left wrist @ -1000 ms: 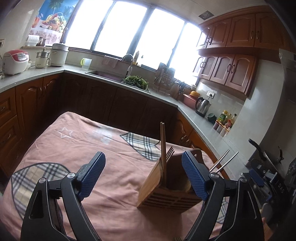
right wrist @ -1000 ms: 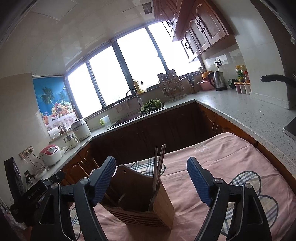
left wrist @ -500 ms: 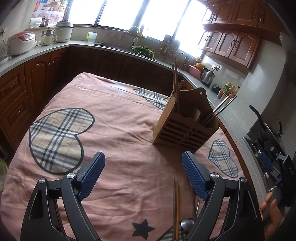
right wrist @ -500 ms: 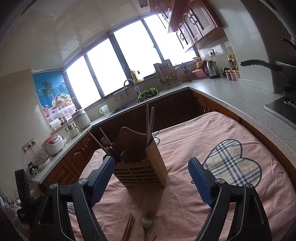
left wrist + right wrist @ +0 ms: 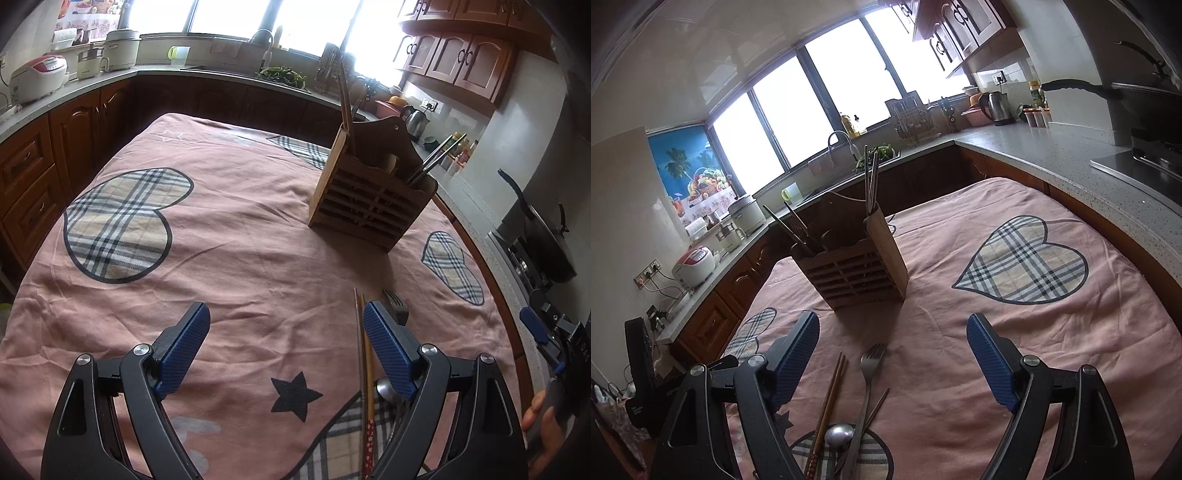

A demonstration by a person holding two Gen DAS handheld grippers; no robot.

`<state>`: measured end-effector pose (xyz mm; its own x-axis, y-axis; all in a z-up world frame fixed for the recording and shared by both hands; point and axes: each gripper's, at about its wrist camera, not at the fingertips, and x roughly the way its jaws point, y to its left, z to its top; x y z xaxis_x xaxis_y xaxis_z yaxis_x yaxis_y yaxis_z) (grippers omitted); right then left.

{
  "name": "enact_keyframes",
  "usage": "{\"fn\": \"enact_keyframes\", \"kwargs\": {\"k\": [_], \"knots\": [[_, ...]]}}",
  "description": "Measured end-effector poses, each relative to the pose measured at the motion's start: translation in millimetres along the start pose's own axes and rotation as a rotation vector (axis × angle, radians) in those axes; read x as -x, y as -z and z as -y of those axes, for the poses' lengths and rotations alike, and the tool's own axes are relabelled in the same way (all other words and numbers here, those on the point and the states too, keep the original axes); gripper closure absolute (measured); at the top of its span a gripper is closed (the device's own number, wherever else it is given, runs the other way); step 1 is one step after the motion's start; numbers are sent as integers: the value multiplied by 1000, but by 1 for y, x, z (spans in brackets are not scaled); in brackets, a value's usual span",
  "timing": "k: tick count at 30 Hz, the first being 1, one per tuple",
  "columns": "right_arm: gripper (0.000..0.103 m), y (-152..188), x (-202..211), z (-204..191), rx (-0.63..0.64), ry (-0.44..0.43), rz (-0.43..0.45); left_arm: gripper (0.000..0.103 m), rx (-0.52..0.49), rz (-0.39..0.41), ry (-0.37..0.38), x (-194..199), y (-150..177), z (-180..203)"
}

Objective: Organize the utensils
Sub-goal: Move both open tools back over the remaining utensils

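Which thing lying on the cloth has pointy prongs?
The fork. Its prongs point toward the wooden holder. The spoon beside it has a round bowl, and the chopsticks are plain thin sticks.

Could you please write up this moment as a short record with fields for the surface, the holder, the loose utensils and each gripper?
surface: pink cloth with plaid hearts
holder: wooden caddy, upright on the cloth, chopsticks and other utensils standing in it
loose utensils: fork, spoon and wooden chopsticks, lying on the cloth in front of the caddy
left gripper: open, empty, above the cloth
right gripper: open, empty, fork tines between its jaws in view, untouched
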<state>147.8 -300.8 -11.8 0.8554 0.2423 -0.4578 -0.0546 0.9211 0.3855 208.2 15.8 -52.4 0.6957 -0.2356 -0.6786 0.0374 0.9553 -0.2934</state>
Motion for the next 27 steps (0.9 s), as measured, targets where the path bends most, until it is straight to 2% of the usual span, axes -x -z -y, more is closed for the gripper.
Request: {"fn": "enact_keyframes", "kwargs": {"k": [8,22,27], "knots": [[19,16,1,0,1,-8,-30,16,-79,-53,-13,-16,13,19],[19,15,-9,5,-18,-5,-54,16,-210,-143,-42,-71,4,57],[19,14,-20,10,-32,-1,-73,22,-229,-184,-52,-95,1,62]]}}
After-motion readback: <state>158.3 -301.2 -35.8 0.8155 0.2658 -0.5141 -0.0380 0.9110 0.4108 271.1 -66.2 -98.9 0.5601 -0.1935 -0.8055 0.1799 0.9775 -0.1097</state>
